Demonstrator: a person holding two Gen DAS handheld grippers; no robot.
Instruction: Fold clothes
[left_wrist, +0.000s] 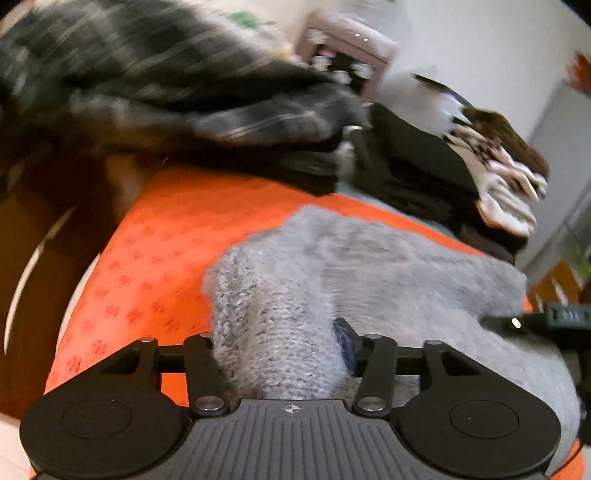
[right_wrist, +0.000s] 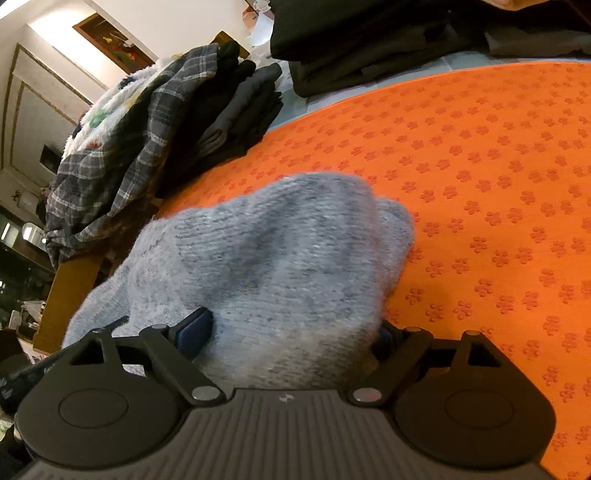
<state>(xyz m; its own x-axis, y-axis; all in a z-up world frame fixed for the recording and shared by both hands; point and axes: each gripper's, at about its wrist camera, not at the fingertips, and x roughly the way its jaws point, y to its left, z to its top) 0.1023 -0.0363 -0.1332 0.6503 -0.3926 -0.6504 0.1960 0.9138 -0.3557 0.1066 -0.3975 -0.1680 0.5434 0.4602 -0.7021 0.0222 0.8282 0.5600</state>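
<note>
Left gripper (left_wrist: 282, 347): clamped on a bunched fold of the sweater (left_wrist: 369, 266).
Right gripper (right_wrist: 291, 332): clamped on another thick fold of the sweater (right_wrist: 266, 251).
Sweater: grey knit, crumpled on the orange cloth (right_wrist: 480, 166).
Beyond: plaid garment (right_wrist: 147, 122) beside dark folded stacks (right_wrist: 243, 107).

the left gripper (left_wrist: 280, 354) is held low and level, its jaws clamped on a bunched fold of the grey knit sweater (left_wrist: 369, 266); the right gripper (right_wrist: 291, 332) is tilted to one side, its jaws likewise pressed in against a gathered wad of the same knit
</note>
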